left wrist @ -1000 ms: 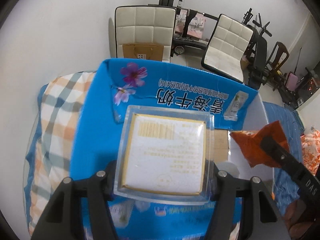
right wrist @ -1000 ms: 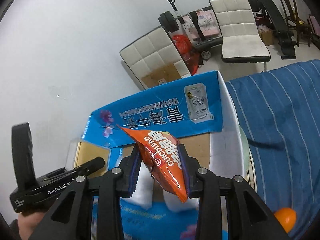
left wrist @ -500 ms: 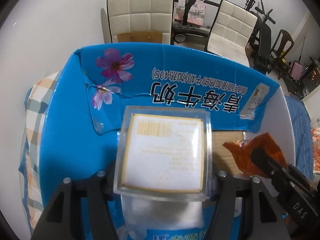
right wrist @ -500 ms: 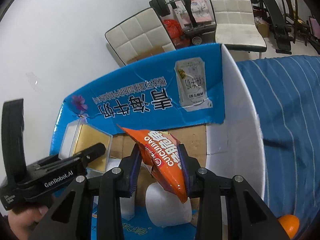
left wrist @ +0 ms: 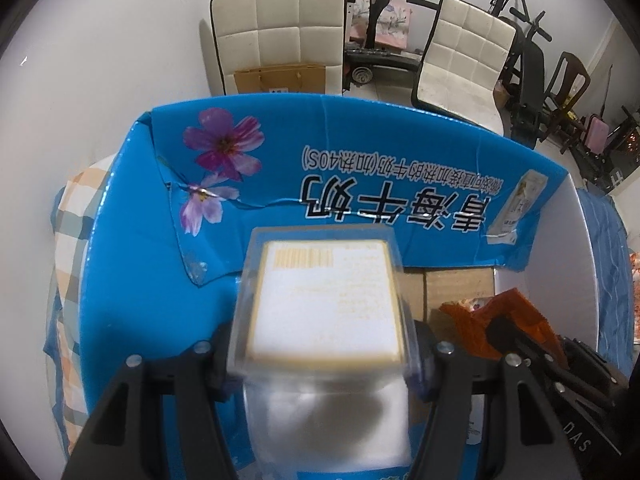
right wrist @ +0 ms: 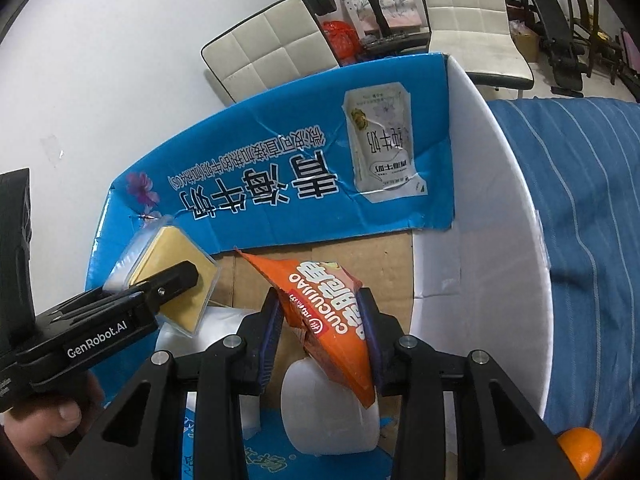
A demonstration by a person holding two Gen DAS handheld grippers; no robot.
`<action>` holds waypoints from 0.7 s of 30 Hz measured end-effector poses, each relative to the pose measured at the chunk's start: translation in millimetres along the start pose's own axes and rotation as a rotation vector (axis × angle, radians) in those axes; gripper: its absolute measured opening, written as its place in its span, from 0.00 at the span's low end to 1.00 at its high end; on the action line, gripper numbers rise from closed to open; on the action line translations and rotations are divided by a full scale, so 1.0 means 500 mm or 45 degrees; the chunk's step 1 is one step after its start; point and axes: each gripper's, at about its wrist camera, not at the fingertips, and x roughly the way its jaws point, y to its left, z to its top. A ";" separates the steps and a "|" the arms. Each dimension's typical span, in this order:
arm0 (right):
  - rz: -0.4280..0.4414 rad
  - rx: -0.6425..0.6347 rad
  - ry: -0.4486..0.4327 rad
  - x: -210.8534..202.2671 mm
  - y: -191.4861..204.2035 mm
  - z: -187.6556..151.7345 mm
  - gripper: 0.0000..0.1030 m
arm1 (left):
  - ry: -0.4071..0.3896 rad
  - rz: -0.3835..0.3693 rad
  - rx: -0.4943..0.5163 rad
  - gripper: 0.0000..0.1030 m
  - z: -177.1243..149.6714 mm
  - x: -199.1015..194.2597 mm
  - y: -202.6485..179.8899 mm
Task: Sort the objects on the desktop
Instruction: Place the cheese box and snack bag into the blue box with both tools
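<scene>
My left gripper (left wrist: 320, 344) is shut on a clear plastic box with a gold and white card inside (left wrist: 326, 304), held inside the open blue milk carton box (left wrist: 132, 280). The same clear box (right wrist: 176, 276) and left gripper (right wrist: 176, 280) show at the left of the right wrist view. My right gripper (right wrist: 320, 320) is shut on an orange snack bag (right wrist: 328, 312), held over the brown cardboard floor (right wrist: 372, 260) of the carton. The bag also shows in the left wrist view (left wrist: 480, 320).
A white cylinder (right wrist: 328, 416) and clear plastic packaging (right wrist: 200, 336) lie in the carton below the grippers. An orange fruit (right wrist: 580, 450) lies on the blue striped cloth (right wrist: 580, 200) at right. A checked cloth (left wrist: 68, 240) lies left of the carton. Chairs stand behind.
Both grippers have moved forward and down into the carton with their objects still held. The clear box has tilted forward.
</scene>
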 end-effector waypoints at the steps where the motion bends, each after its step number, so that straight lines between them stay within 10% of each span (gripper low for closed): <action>1: 0.002 0.003 0.003 -0.001 -0.001 -0.001 0.39 | -0.003 0.001 0.004 0.63 0.000 -0.002 -0.001; 21: 0.093 -0.044 -0.104 -0.131 0.033 -0.043 0.41 | -0.140 0.022 -0.003 0.74 -0.072 -0.157 0.010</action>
